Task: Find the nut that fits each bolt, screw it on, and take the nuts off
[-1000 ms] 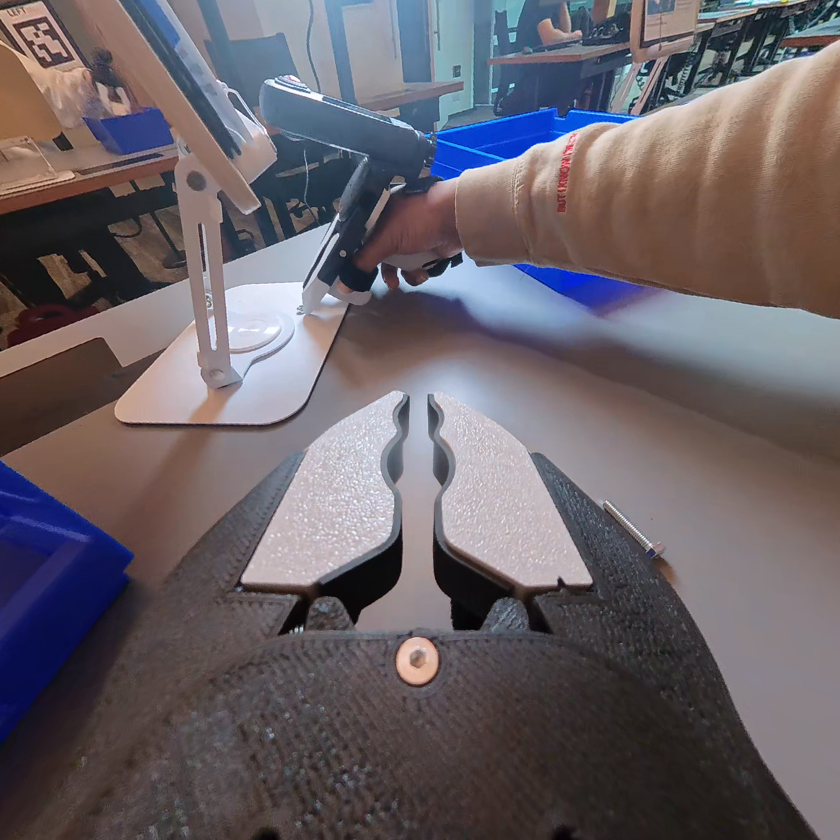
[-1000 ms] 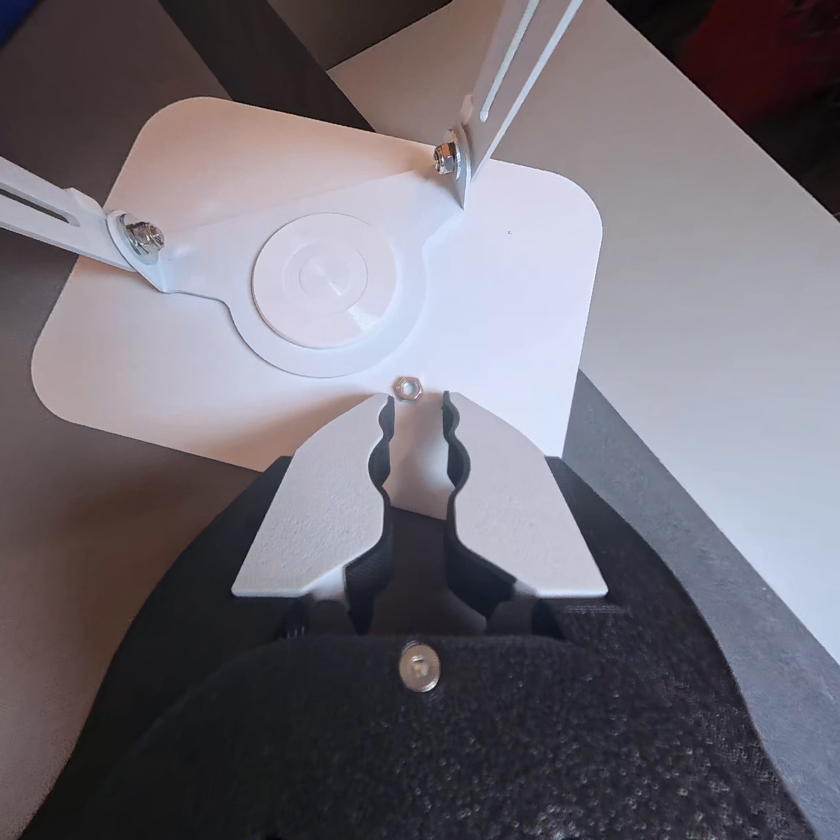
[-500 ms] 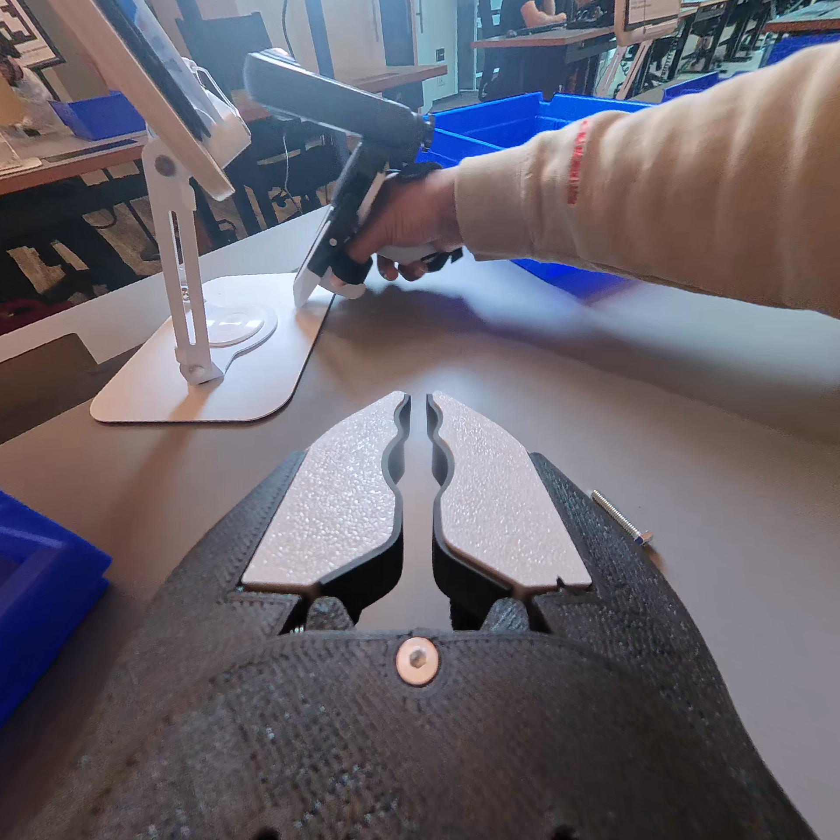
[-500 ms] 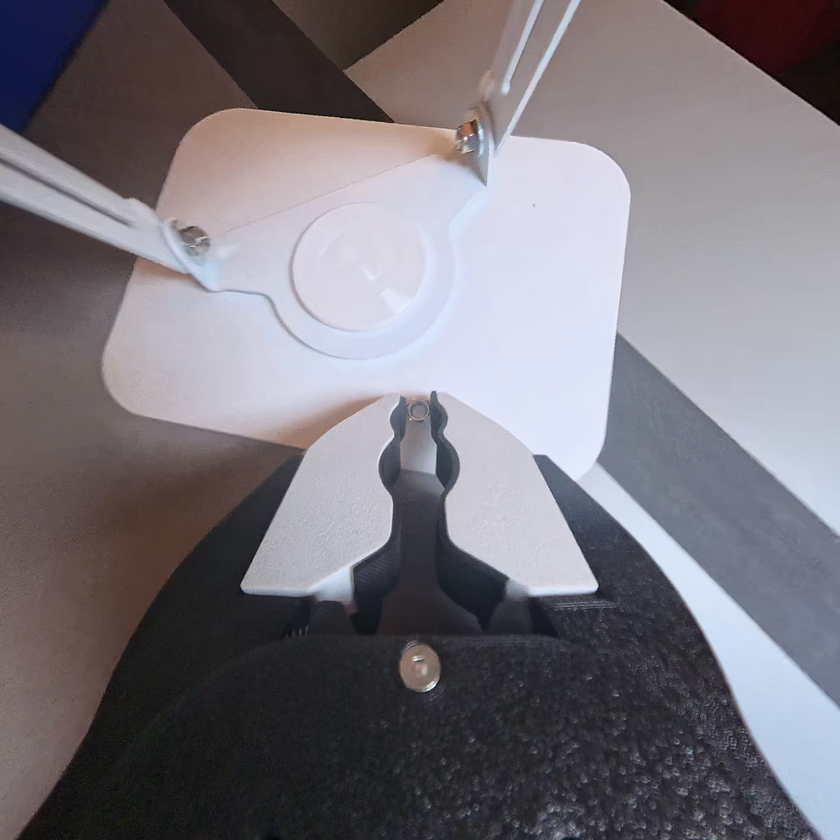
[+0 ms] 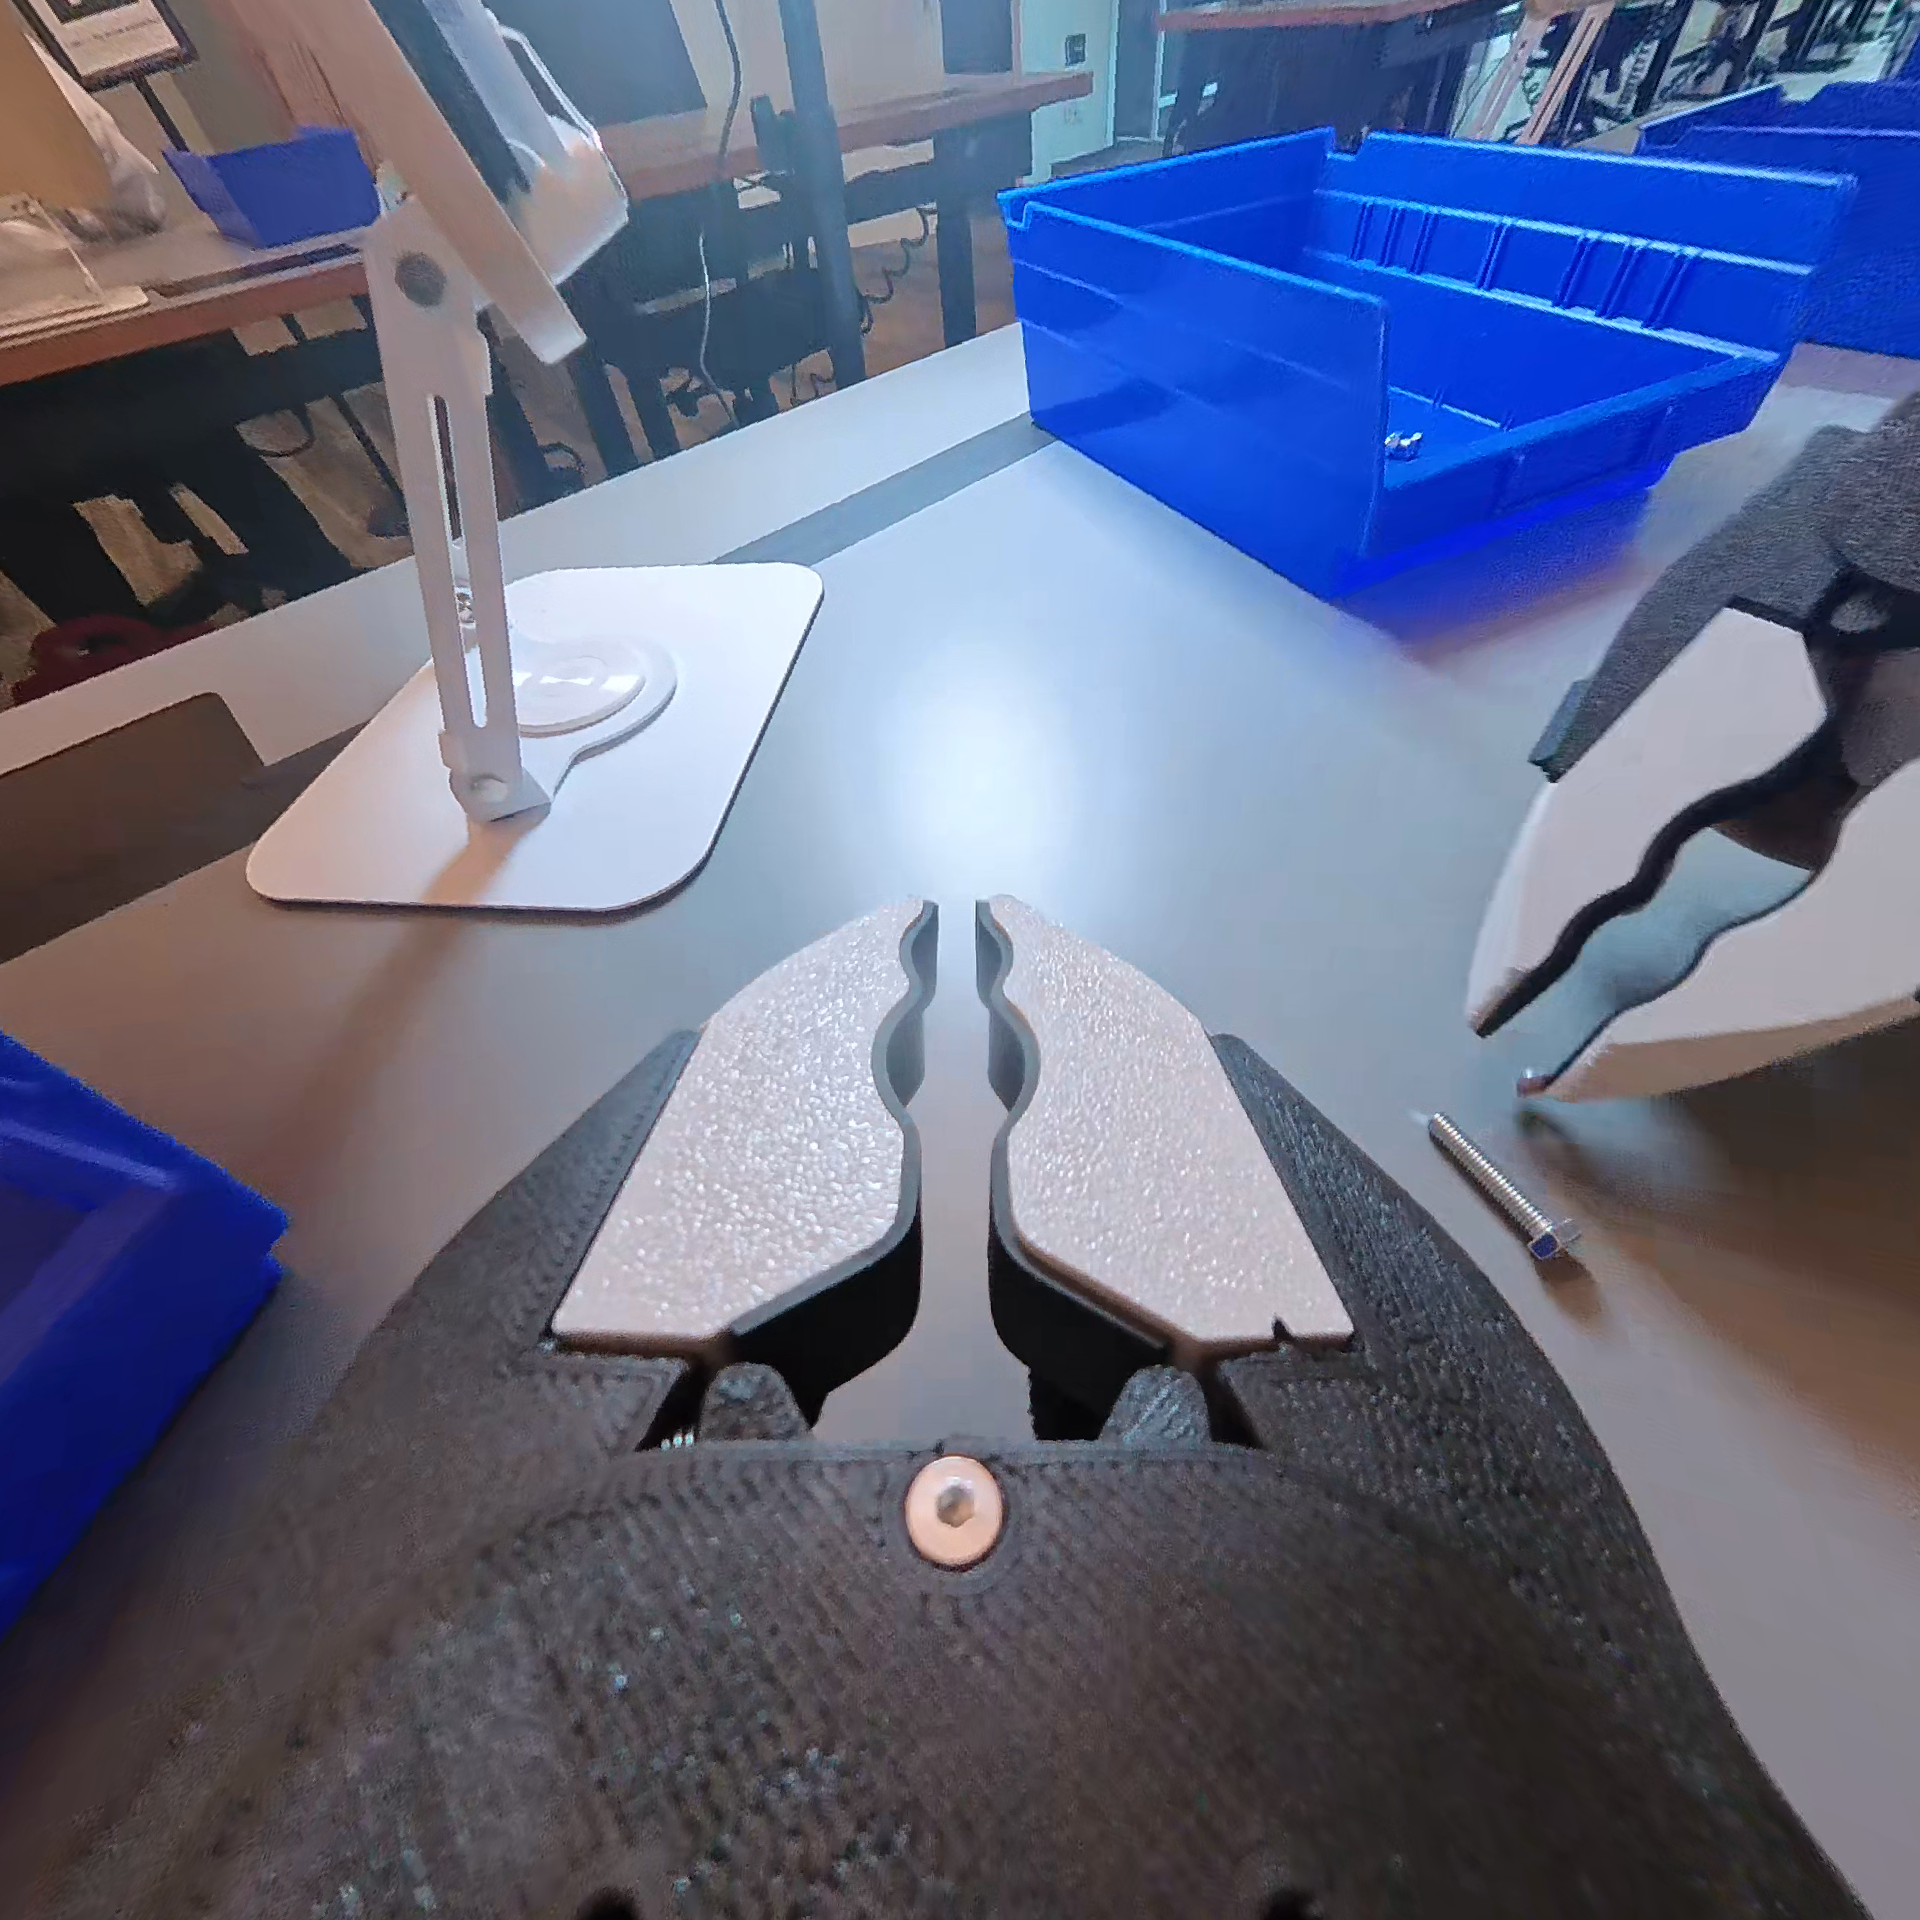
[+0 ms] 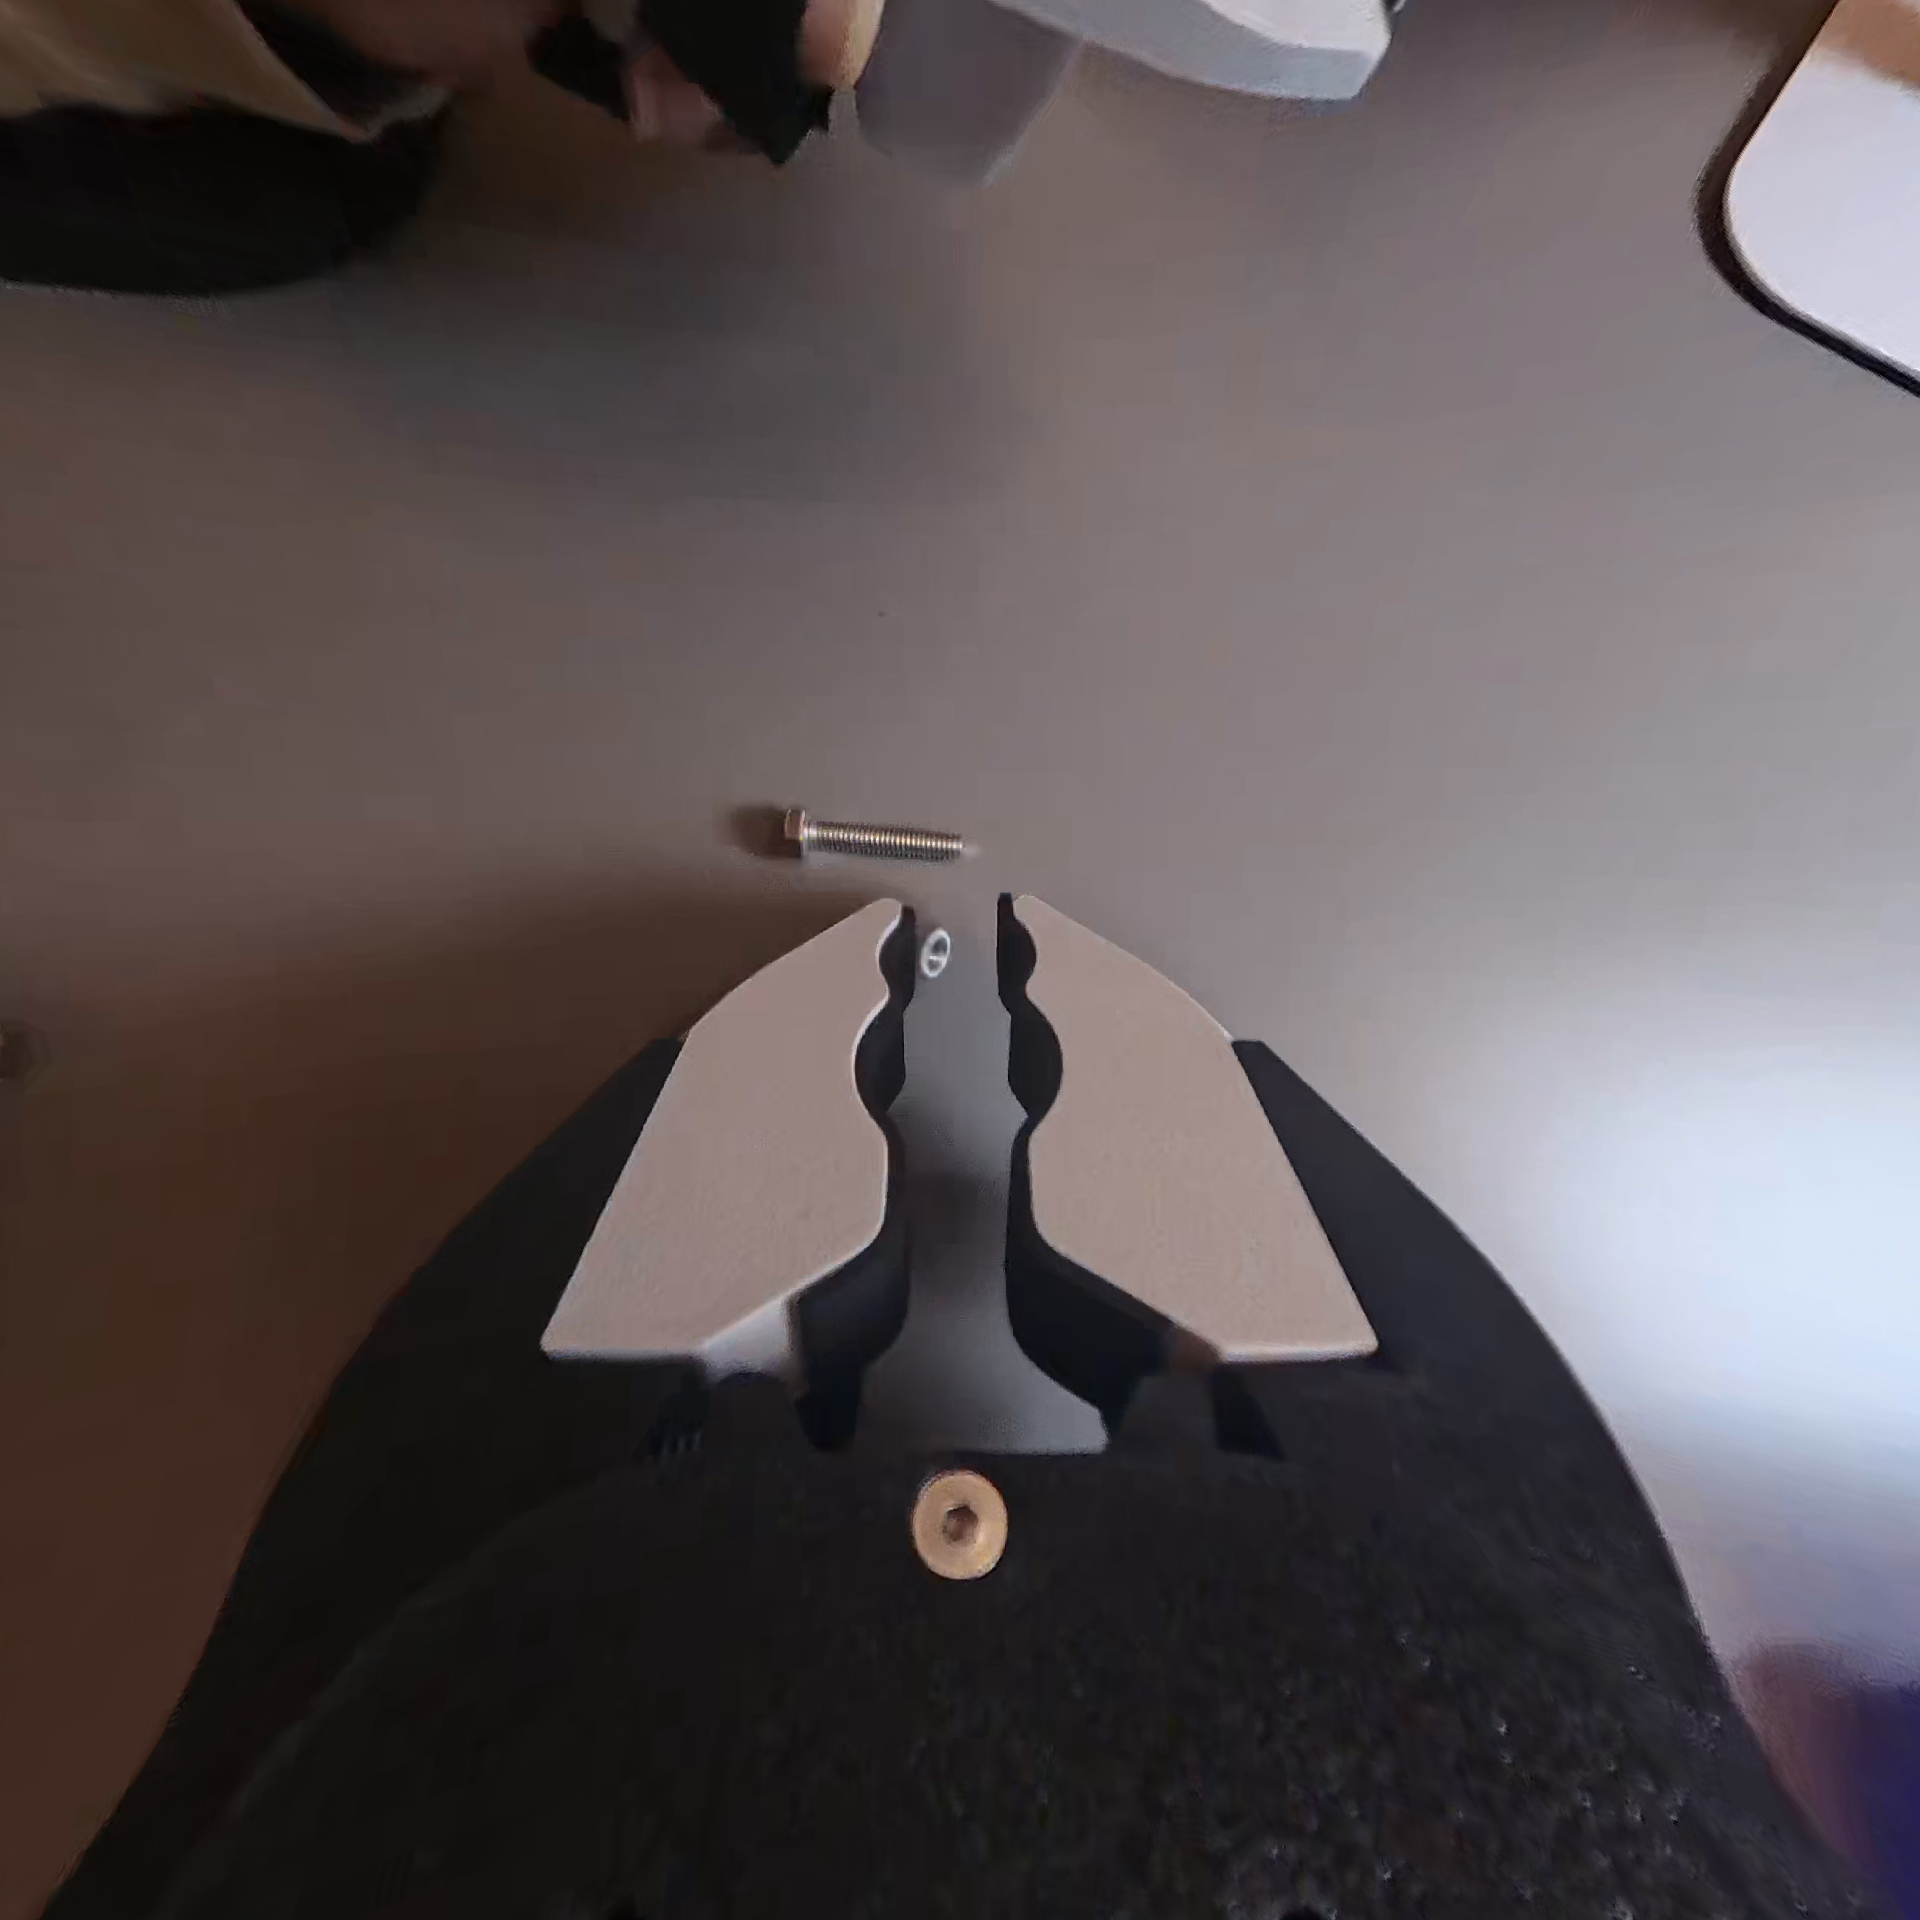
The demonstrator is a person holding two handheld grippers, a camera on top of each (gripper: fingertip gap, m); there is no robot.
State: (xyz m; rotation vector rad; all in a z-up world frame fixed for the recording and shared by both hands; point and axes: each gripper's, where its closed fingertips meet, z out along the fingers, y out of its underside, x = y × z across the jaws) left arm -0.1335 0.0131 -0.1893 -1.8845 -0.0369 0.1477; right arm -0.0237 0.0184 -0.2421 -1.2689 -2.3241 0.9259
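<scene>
A small silver bolt [image 6: 873, 840] lies on the grey table [image 6: 1351, 675], just ahead of my right gripper [image 6: 951, 914]. It also shows in the left wrist view [image 5: 1501, 1184], to the right of my left gripper [image 5: 954, 920]. My right gripper is open. A small nut [image 6: 935, 954] sits between its fingertips, close to the left one and not pinched. In the left wrist view the right gripper [image 5: 1507, 1049] hangs low over the table with the nut [image 5: 1527, 1081] at its lower tip. My left gripper is shut and empty.
A white stand with a flat base [image 5: 540, 748] is at the left. It also shows in the right wrist view [image 6: 1849, 208]. A blue bin [image 5: 1403, 343] holding a small metal part [image 5: 1403, 445] is at the back right. Another blue bin [image 5: 104, 1247] is at the near left. A hand [image 6: 727, 52] is blurred at the top. The gap from one gripper's tips to the other's is roughly 12 cm.
My right gripper closed on the nut on the white stand base, carried it over to the bolt beside my left gripper, and opened. My left gripper stayed shut.
</scene>
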